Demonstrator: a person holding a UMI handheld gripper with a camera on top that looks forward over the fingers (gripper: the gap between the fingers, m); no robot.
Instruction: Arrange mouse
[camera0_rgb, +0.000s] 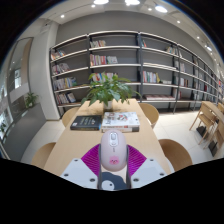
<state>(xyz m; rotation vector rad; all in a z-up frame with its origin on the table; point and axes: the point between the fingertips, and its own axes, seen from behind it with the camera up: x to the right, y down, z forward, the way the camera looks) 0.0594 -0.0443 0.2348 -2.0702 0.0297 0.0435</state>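
Gripper view: my gripper (112, 178) is clamped on the mouse (112, 152), both pads pressing its sides. It looks lifted over the wooden table (70, 145), so pickup is done and placing remains. Books (110, 121) and a plant (108, 90) sit beyond it.

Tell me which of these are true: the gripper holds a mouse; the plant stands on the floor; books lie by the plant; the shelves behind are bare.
1. The gripper holds a mouse between its fingers: true.
2. The plant stands on the floor: false, it stands on the table.
3. Books lie by the plant: true.
4. The shelves are bare: false, they hold many books.
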